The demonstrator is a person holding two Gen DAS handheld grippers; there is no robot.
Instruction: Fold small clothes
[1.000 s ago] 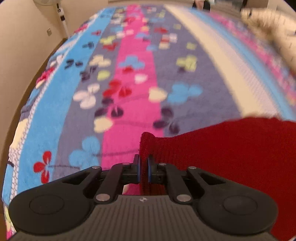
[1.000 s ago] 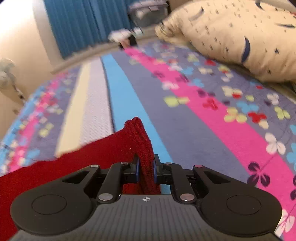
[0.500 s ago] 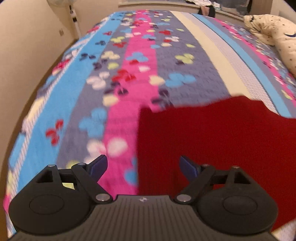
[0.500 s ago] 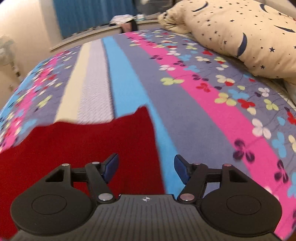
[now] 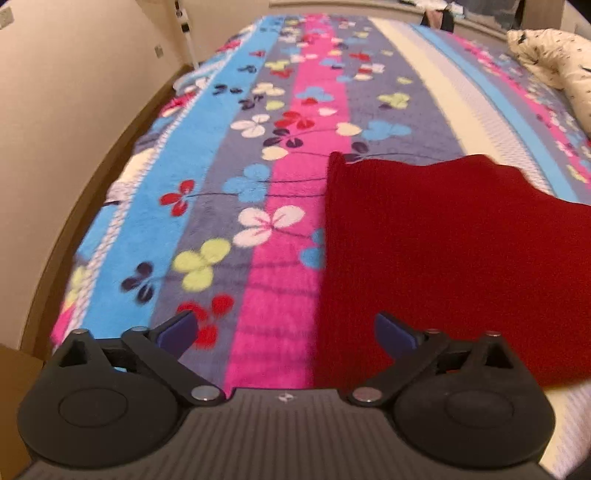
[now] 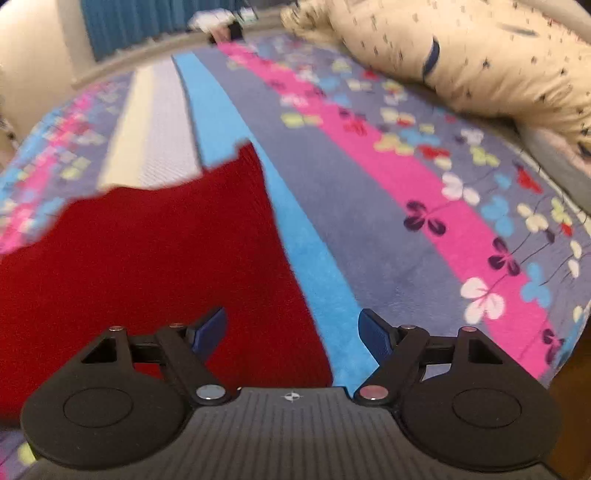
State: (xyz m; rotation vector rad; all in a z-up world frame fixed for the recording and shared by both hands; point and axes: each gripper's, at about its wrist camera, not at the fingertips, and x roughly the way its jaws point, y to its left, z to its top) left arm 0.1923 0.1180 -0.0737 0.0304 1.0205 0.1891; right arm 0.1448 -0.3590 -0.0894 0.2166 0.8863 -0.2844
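A red knitted garment lies flat on the striped flowered bedspread. In the left wrist view it fills the right half, its left edge running up the middle. My left gripper is open and empty, held above the garment's near left edge. In the right wrist view the garment fills the left half. My right gripper is open and empty, above the garment's near right edge.
A cream pillow with dark stars and moons lies at the far right of the bed. A beige wall runs along the bed's left side. Blue curtains hang beyond the far end.
Both grippers opened and let go of the red garment's corners. The garment dropped flat on the bedspread. Both grippers have drawn back toward the near edge.
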